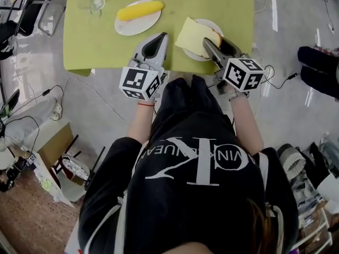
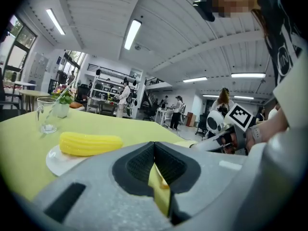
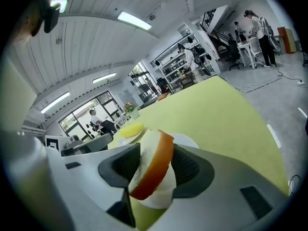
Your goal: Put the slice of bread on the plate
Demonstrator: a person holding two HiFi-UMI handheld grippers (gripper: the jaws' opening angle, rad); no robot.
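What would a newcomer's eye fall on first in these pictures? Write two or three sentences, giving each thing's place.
First, the slice of bread, tilted between the jaws of the right gripper over a white plate at the near edge of the yellow-green table. Next, the bright yellow corn cob on a second plate further left, with the left gripper shut and empty near it.

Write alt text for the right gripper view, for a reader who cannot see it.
A slice of bread with an orange-brown crust stands tilted between the open jaws of the right gripper, over a white plate on a yellow-green table.
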